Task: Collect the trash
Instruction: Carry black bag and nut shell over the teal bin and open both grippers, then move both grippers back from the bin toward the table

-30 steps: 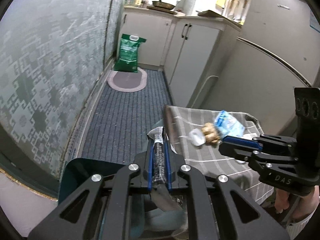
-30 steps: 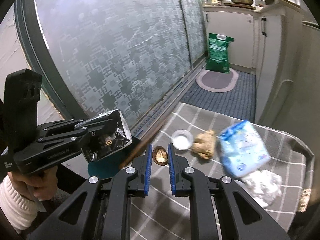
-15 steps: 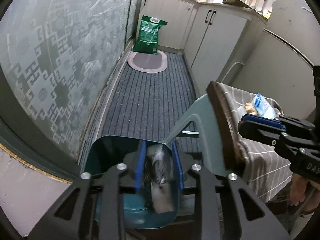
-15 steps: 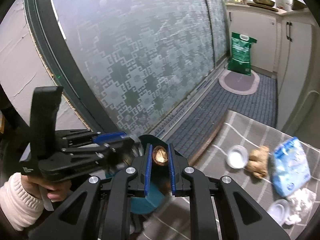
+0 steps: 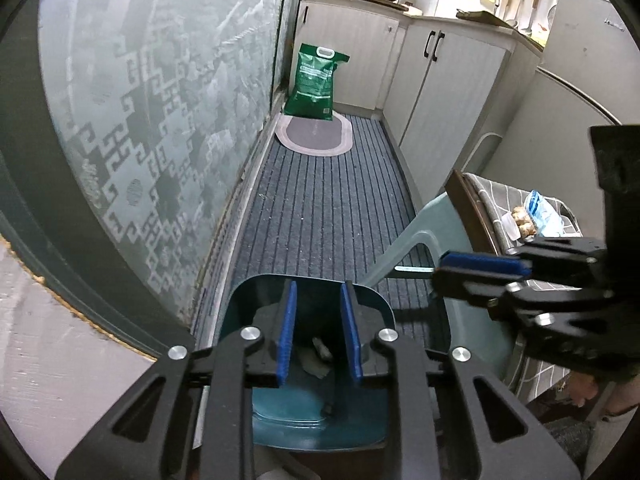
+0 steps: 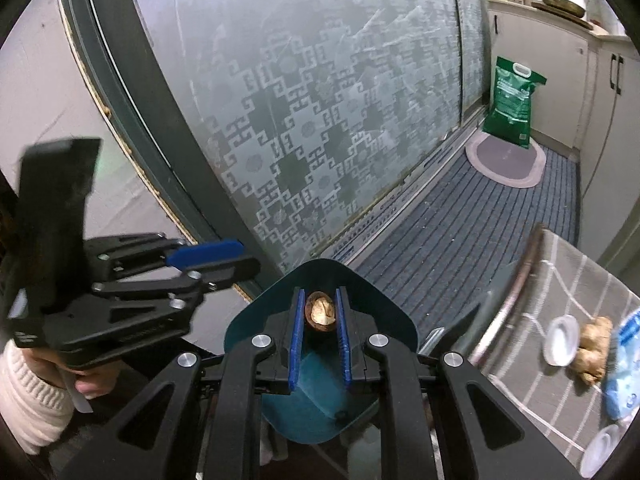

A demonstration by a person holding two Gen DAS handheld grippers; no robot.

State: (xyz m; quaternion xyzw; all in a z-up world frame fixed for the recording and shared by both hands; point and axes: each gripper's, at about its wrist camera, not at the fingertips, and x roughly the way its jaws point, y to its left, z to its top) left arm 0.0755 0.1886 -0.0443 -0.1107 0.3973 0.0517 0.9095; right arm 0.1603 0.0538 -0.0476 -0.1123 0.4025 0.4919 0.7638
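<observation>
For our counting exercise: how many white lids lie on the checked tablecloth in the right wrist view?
2: one lid beside the ginger, and another lid at the picture's lower right edge, partly cut off. More may lie outside the view.

Brown walnut shell [image 6: 320, 312] over teal bin [image 6: 256, 316]

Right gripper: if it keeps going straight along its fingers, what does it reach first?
Most likely the inside of the teal bin, which lies right beyond the right gripper holding the walnut shell. Depth is hard to judge.
</observation>
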